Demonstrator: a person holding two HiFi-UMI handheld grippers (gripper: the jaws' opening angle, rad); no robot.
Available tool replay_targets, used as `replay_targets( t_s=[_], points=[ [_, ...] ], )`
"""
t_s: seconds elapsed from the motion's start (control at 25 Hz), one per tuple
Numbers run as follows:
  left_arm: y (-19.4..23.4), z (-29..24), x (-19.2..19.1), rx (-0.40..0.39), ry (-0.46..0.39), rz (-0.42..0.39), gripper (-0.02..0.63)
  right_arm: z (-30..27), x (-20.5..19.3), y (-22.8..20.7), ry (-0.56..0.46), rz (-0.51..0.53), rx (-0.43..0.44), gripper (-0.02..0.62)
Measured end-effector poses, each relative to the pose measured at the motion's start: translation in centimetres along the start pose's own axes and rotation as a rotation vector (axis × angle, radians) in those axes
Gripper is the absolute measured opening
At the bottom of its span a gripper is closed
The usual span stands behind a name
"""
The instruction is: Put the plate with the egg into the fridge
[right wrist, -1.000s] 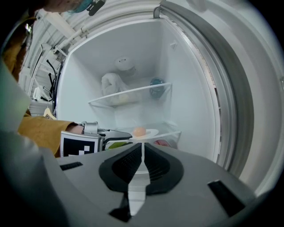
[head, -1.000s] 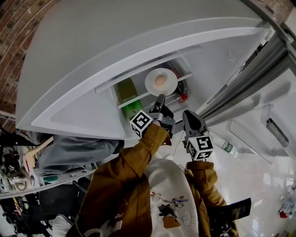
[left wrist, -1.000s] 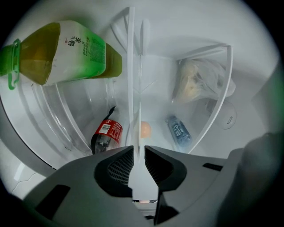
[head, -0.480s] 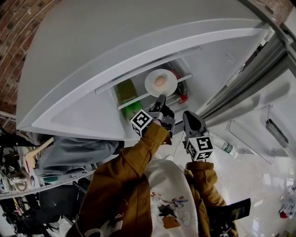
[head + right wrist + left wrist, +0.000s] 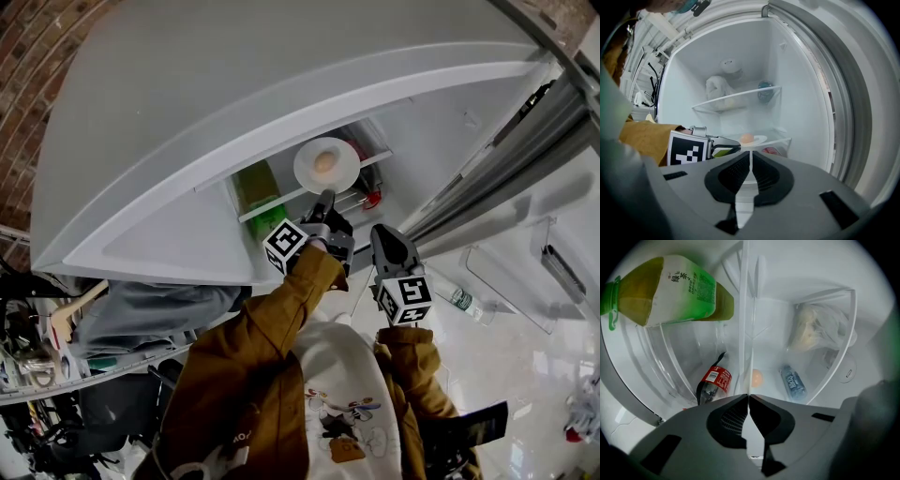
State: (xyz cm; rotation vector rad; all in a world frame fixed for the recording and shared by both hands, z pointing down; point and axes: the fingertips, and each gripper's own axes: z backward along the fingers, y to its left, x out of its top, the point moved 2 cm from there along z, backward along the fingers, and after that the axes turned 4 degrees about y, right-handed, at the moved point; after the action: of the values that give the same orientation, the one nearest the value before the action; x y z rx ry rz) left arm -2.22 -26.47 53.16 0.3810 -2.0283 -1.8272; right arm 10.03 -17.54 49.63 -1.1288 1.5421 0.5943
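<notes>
A white plate (image 5: 326, 164) with a brown egg (image 5: 323, 162) on it lies on a glass shelf inside the open fridge. My left gripper (image 5: 325, 197) reaches in to the plate's near rim. Its jaws are closing and the tips come together, with nothing visible between the pads. In the left gripper view the gripper (image 5: 748, 396) points edge-on along the shelf, the egg (image 5: 757, 378) just beyond. The right gripper view shows the plate (image 5: 757, 139), the egg (image 5: 746, 138) and the left gripper (image 5: 738, 148) beside the rim. My right gripper (image 5: 379, 232) hangs back outside the fridge, shut and empty.
A green tea bottle (image 5: 670, 287) lies on the shelf beside the plate. Below it are a cola bottle (image 5: 712, 383) and a water bottle (image 5: 793, 383), with a plastic bag (image 5: 815, 326) behind. The open fridge door (image 5: 525, 272) stands at the right.
Hardly anything has moved: the left gripper stays at the plate's near rim, and the plate rests in the same spot on the shelf.
</notes>
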Motion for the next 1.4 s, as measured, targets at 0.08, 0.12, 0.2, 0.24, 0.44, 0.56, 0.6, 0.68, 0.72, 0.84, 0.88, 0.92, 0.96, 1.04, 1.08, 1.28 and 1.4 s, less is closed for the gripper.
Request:
replay_targets(
  t_s=[0.08, 0.12, 0.2, 0.24, 0.44, 0.56, 0.6, 0.68, 0.72, 0.84, 0.88, 0.92, 0.96, 1.04, 1.08, 1.28, 1.4],
  points=[
    [0.0, -0.2, 0.2, 0.0, -0.002, 0.002, 0.02, -0.1, 0.0, 0.0, 0.002, 0.001, -0.001, 0.006],
    [0.0, -0.2, 0.3, 0.001, -0.003, 0.004, 0.02, -0.2, 0.0, 0.0, 0.004, 0.002, -0.001, 0.006],
    [-0.1, -0.4, 0.5, 0.002, -0.005, 0.008, 0.02, -0.4, 0.0, 0.0, 0.007, 0.002, -0.001, 0.006],
    [-0.1, -0.4, 0.6, 0.003, -0.005, 0.008, 0.02, -0.4, 0.1, 0.0, 0.007, 0.001, -0.001, 0.006],
    [-0.1, -0.8, 1.0, 0.008, -0.008, 0.008, 0.02, -0.9, 0.3, 0.0, 0.006, 0.001, 0.001, 0.006],
    [-0.1, -0.9, 1.2, 0.01, -0.009, 0.011, 0.02, -1.1, 0.4, 0.0, 0.006, 0.002, 0.002, 0.006],
    [-0.1, -1.0, 1.3, 0.01, -0.009, 0.013, 0.02, -1.1, 0.5, 0.0, 0.006, 0.001, 0.002, 0.006],
    [-0.2, -1.1, 1.3, 0.011, -0.008, 0.016, 0.02, -1.3, 0.5, 0.1, 0.007, 0.0, 0.004, 0.006],
    [-0.2, -1.1, 1.4, 0.012, -0.007, 0.016, 0.02, -1.3, 0.5, 0.1, 0.008, -0.001, 0.005, 0.006],
    [-0.1, -1.3, 1.3, 0.014, -0.006, 0.02, 0.02, -1.4, 0.5, 0.0, 0.009, -0.002, 0.006, 0.006],
    [-0.1, -1.4, 1.3, 0.014, -0.007, 0.022, 0.02, -1.4, 0.5, 0.0, 0.009, -0.003, 0.006, 0.006],
    [-0.1, -1.5, 1.3, 0.014, -0.009, 0.026, 0.02, -1.4, 0.5, -0.1, 0.009, -0.004, 0.006, 0.006],
    [0.1, -1.5, 1.4, 0.014, -0.012, 0.029, 0.02, -1.4, 0.4, -0.2, 0.009, -0.006, 0.006, 0.006],
    [0.4, -1.7, 1.7, 0.012, -0.02, 0.036, 0.021, -1.4, 0.4, -0.3, 0.01, -0.009, 0.006, 0.006],
    [0.6, -1.7, 1.9, 0.011, -0.024, 0.036, 0.021, -1.4, 0.4, -0.3, 0.01, -0.01, 0.005, 0.006],
    [0.5, -1.8, 2.2, 0.004, -0.034, 0.032, 0.021, -1.2, 0.4, -0.4, 0.01, -0.013, 0.001, 0.006],
    [0.5, -1.9, 2.0, 0.007, -0.037, 0.052, 0.021, -1.1, 0.2, -0.5, 0.012, -0.016, -0.001, 0.006]
  ],
)
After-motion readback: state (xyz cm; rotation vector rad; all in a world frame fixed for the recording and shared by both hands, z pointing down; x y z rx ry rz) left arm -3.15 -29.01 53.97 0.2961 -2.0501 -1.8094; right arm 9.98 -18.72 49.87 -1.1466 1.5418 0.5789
